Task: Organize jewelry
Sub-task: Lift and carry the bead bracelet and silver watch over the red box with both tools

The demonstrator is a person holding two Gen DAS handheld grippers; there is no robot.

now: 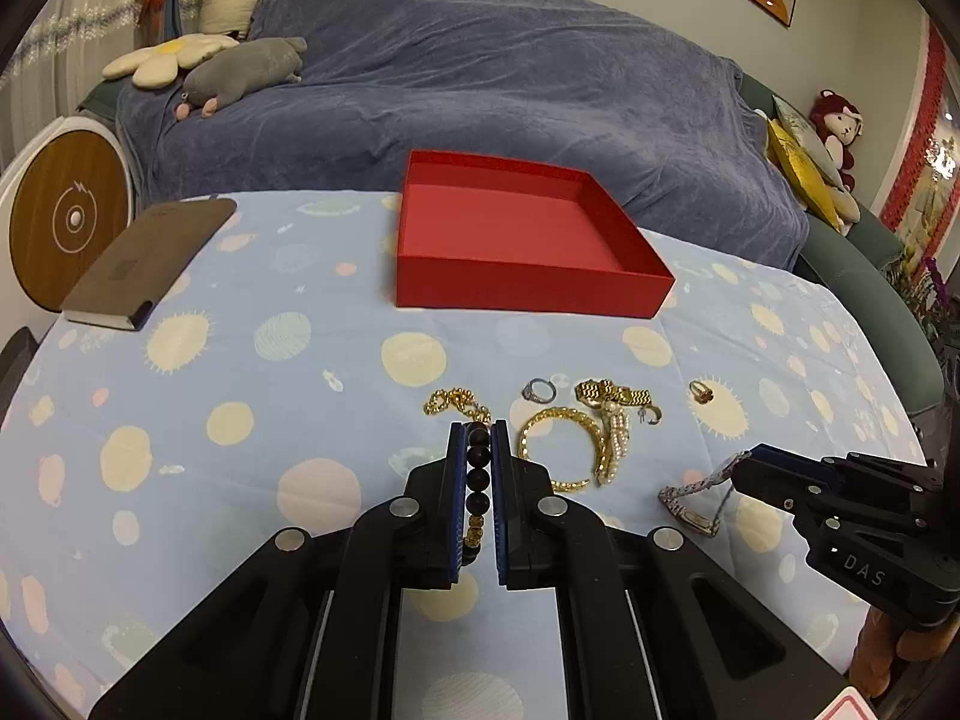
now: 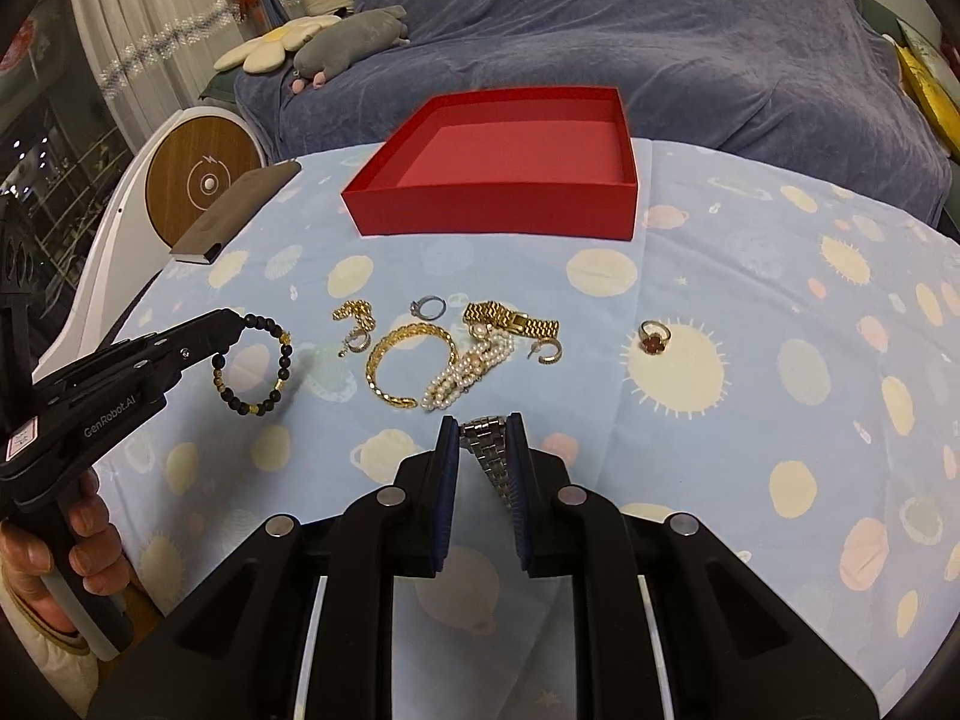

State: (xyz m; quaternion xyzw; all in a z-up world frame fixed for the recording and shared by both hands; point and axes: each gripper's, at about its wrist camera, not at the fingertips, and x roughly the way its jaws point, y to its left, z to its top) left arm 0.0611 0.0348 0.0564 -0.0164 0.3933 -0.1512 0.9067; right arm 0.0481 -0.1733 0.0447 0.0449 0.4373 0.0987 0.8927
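My left gripper (image 1: 478, 427) is shut on a black bead bracelet (image 1: 478, 480), which hangs clear of the cloth in the right wrist view (image 2: 282, 360). My right gripper (image 2: 483, 423) is shut on a silver watch (image 2: 489, 450), whose band dangles from it in the left wrist view (image 1: 690, 501). On the cloth lie a gold bangle (image 2: 399, 354), a pearl bracelet (image 2: 468, 375), a gold watch band (image 2: 510, 318), a gold chain (image 2: 354, 312), a silver ring (image 2: 429, 306) and a red-stone ring (image 2: 654, 336). The open red box (image 2: 498, 213) stands behind them with nothing in it.
A brown notebook (image 1: 144, 261) lies at the table's far left corner. A round wooden-faced device (image 1: 66, 222) stands off the left edge. A blue-covered sofa (image 1: 480, 96) with plush toys runs behind the table. A small earring (image 2: 549, 351) lies by the pearls.
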